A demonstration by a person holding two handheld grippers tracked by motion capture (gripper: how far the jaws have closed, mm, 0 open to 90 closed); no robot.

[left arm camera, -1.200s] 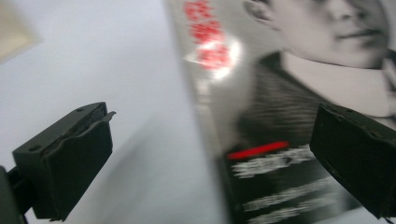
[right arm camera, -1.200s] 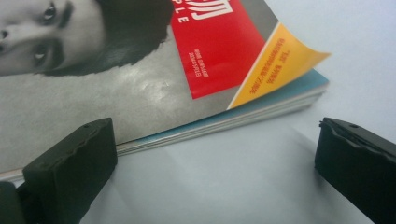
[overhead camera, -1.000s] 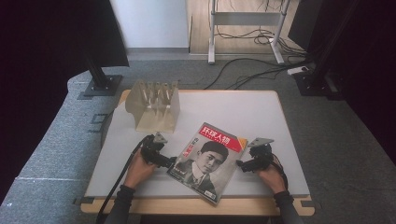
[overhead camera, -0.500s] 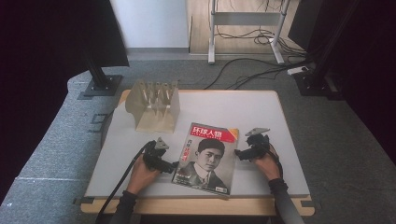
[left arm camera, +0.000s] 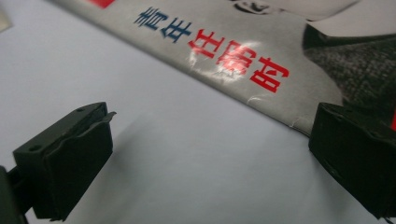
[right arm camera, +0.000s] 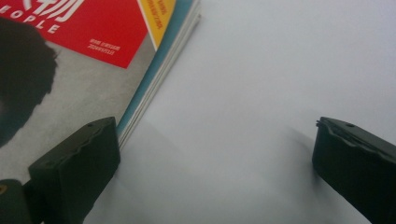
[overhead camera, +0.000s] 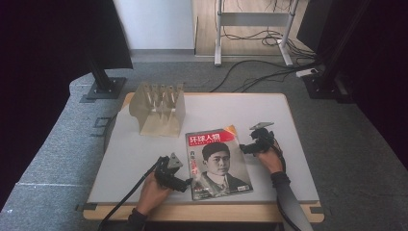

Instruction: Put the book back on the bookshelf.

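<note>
A magazine (overhead camera: 217,161) with a red title band and a portrait cover lies flat on the white table (overhead camera: 144,149), near its front edge. My left gripper (overhead camera: 185,184) sits at the magazine's lower left edge. It is open, its jaws wide apart, one over the bare table and one over the cover's edge (left arm camera: 261,79). My right gripper (overhead camera: 244,148) is at the magazine's right edge, also open. One jaw rests beside the page block (right arm camera: 154,79), the other over bare table. Neither gripper holds anything.
A tan wooden slotted rack (overhead camera: 159,108) stands at the table's back left. A black stand base (overhead camera: 103,86) and cables (overhead camera: 260,72) lie on the grey floor beyond the table. Bare tabletop spreads to the right and behind the magazine.
The magazine has slid left and turned straighter on the table. Both grippers followed it and now sit at its left and right edges.
</note>
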